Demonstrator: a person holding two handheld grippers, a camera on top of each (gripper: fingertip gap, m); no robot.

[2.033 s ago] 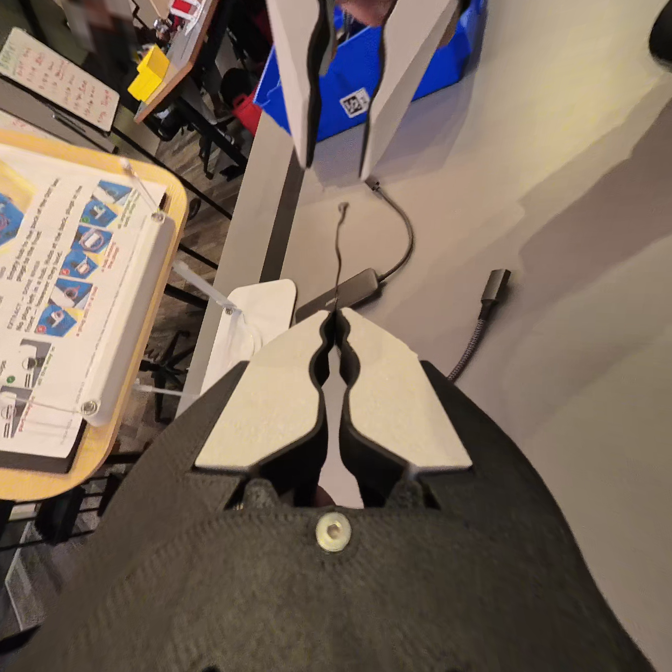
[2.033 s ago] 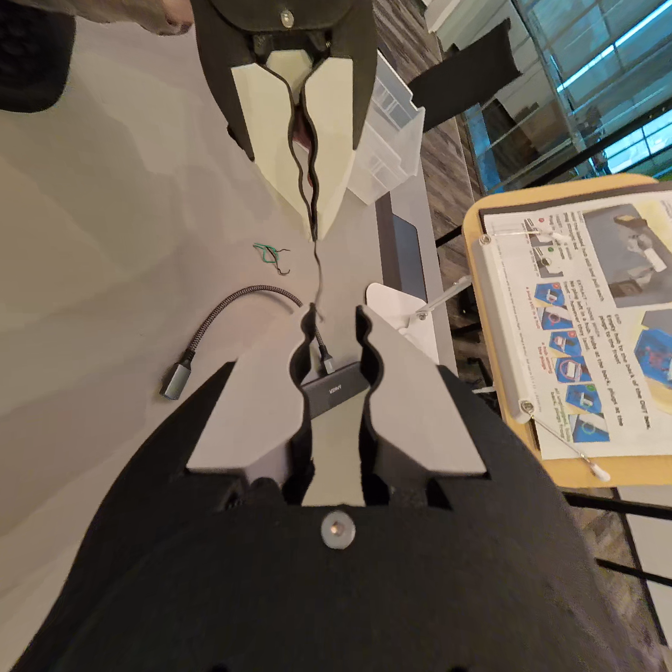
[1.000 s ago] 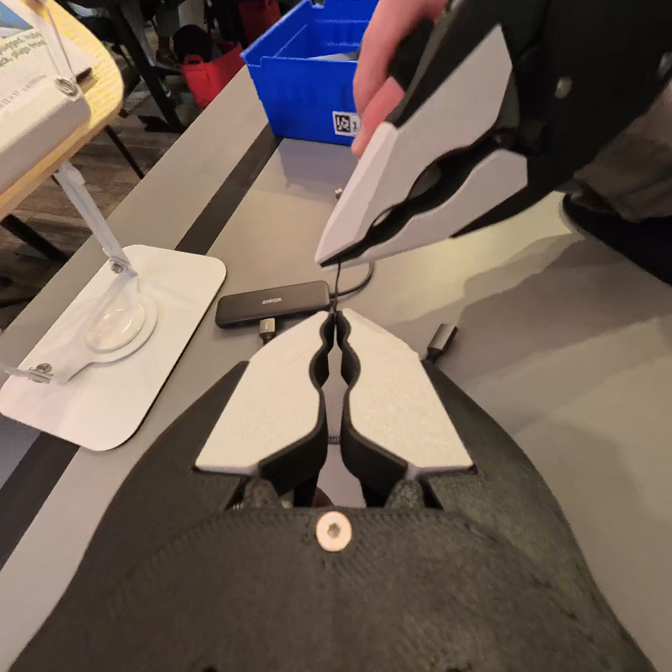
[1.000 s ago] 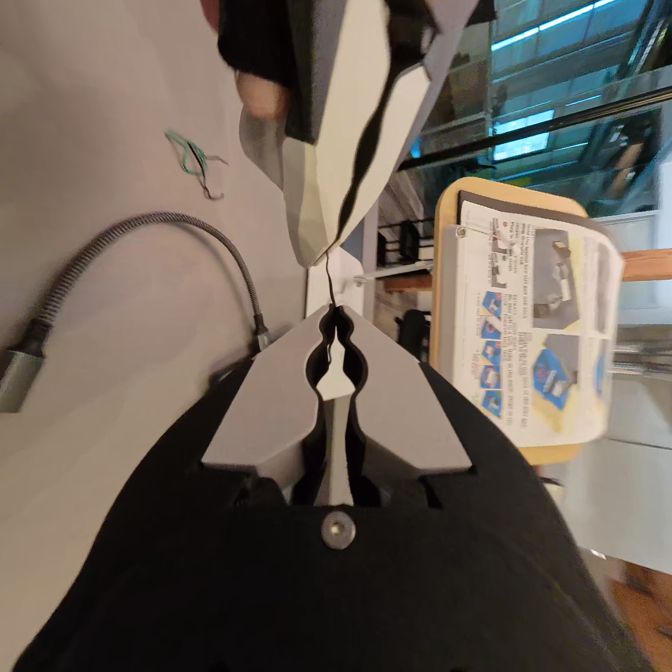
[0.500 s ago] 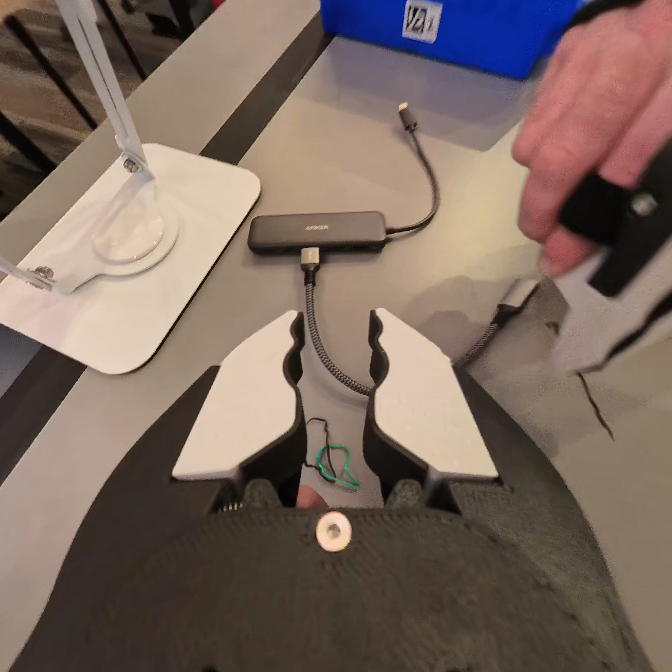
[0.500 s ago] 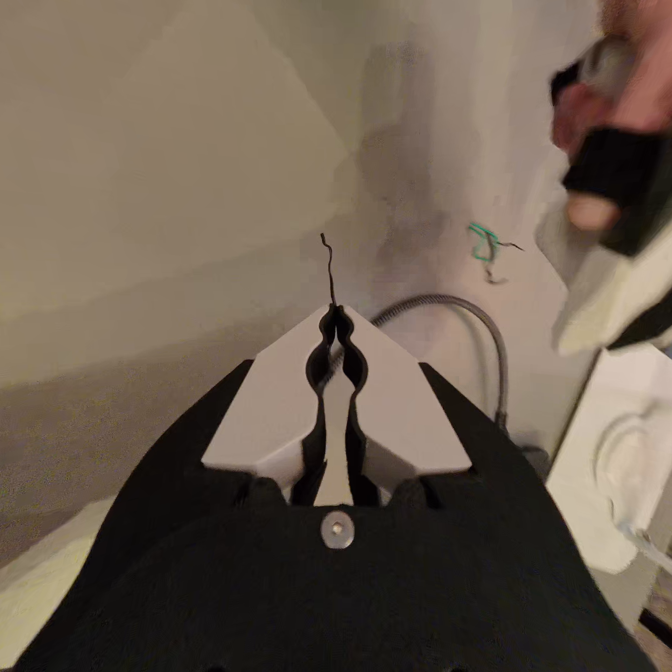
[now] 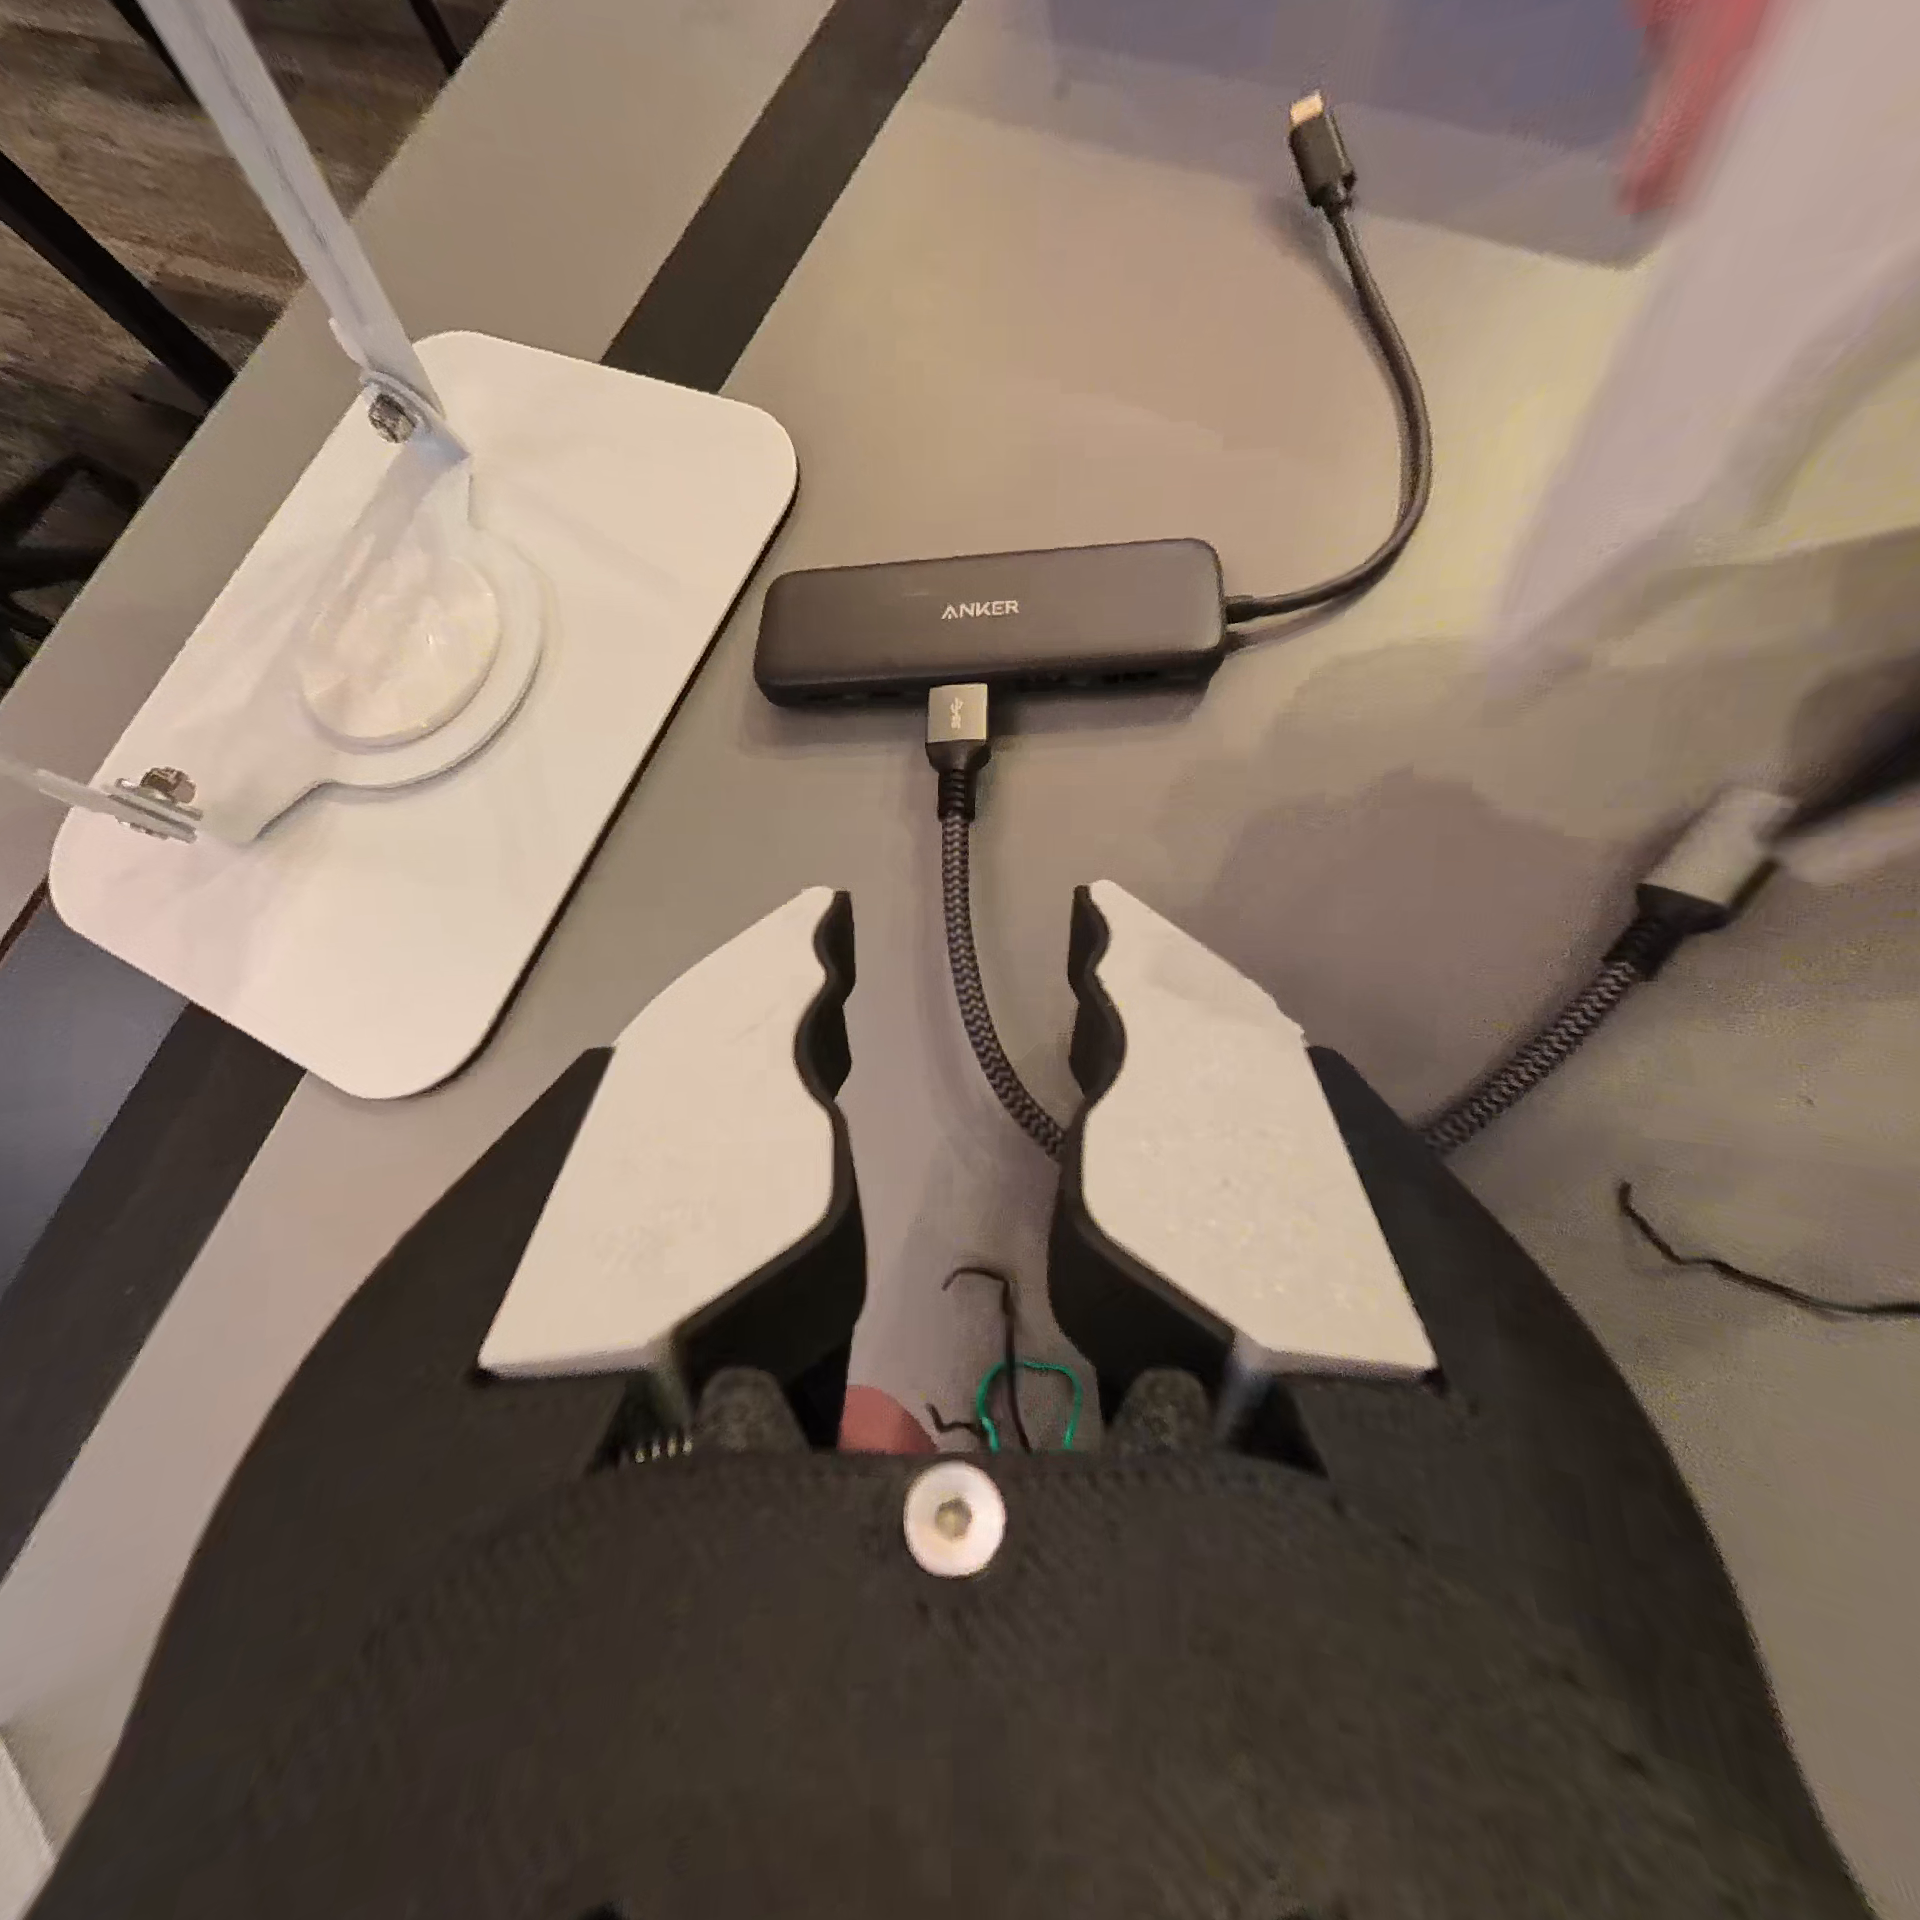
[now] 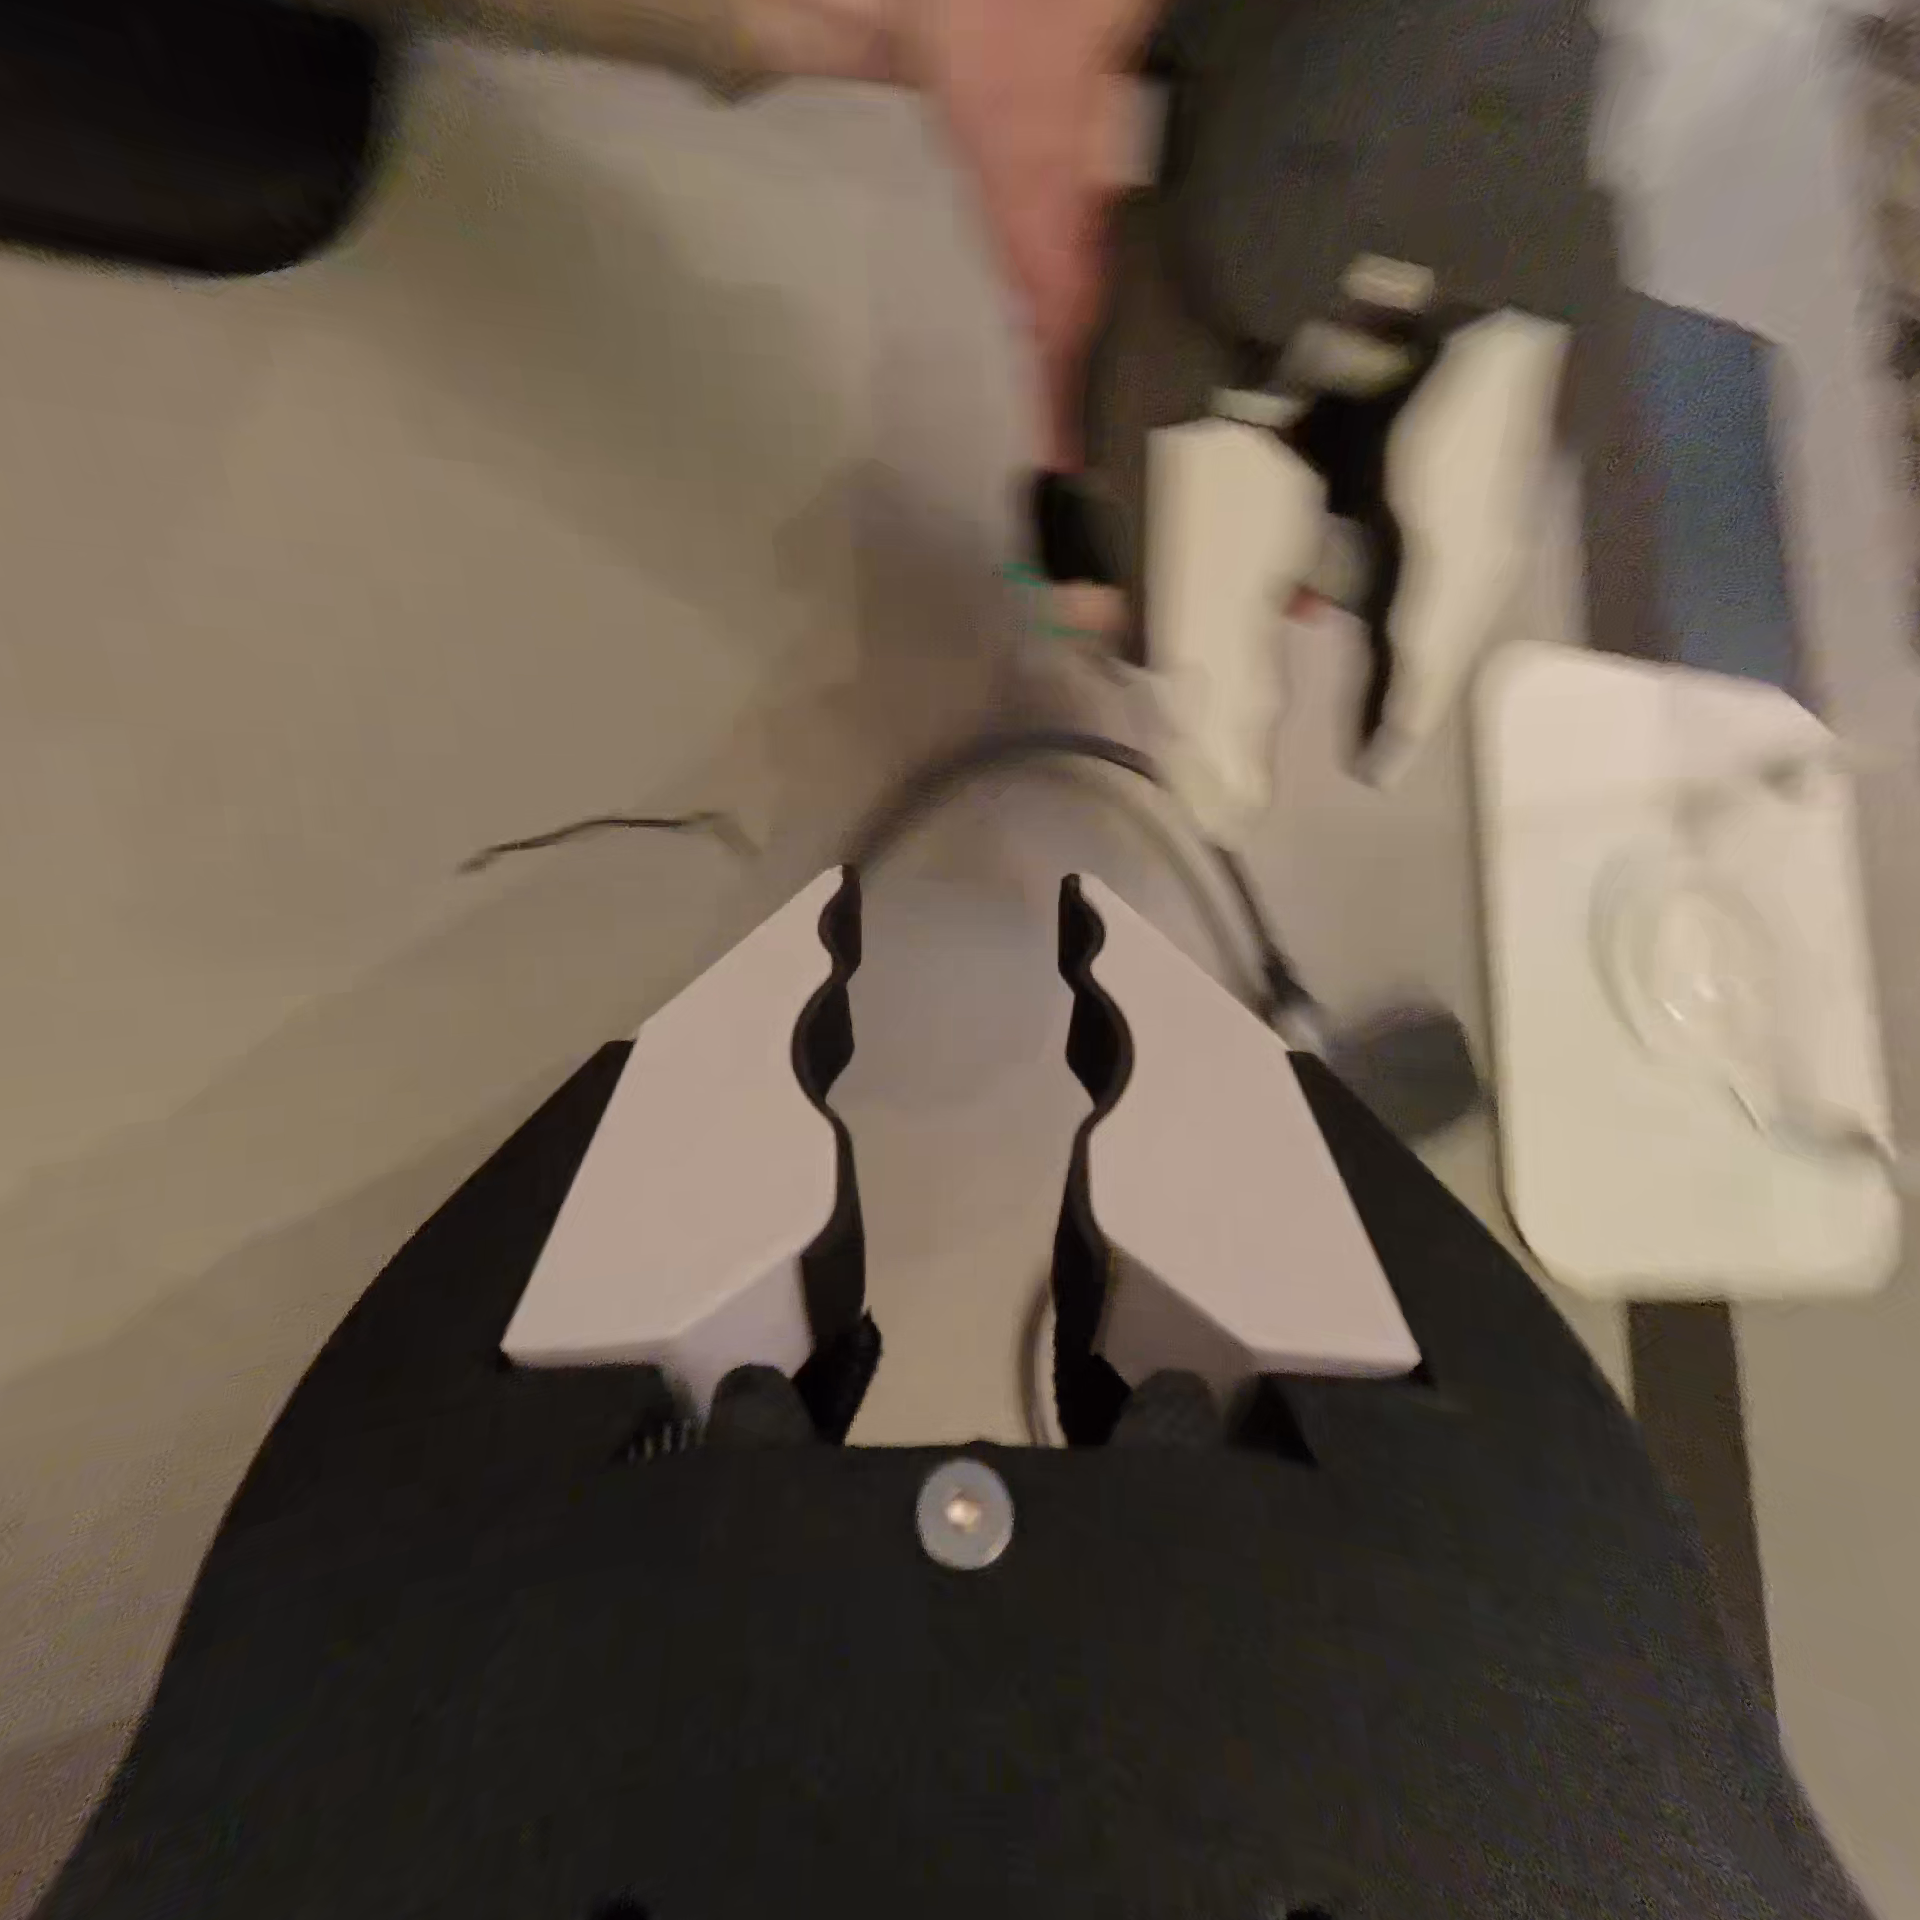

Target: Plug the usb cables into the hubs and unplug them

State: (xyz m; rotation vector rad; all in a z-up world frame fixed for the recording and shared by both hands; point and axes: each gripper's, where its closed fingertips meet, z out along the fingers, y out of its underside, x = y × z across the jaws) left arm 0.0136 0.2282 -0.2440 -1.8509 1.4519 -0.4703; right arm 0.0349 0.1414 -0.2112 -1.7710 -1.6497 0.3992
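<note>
A black USB hub [image 7: 992,621] lies flat on a grey table [image 7: 1039,343], at 12 o'clock from the left gripper [image 7: 954,909]. A braided cable [image 7: 971,997] is plugged into the hub's near side and runs back between the gripper's parted, empty fingers. The hub's own thin cord [image 7: 1387,416] curves off toward 1 o'clock. A white stand base [image 7: 520,748] sits at 10 o'clock. The right gripper [image 8: 956,894], in a blurred view, is also parted and empty.

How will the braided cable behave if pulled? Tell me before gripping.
The braided cable holds a curve, so it is probably bendy yet springy. Its plug sits in the hub, which looks light and may slide along.
</note>
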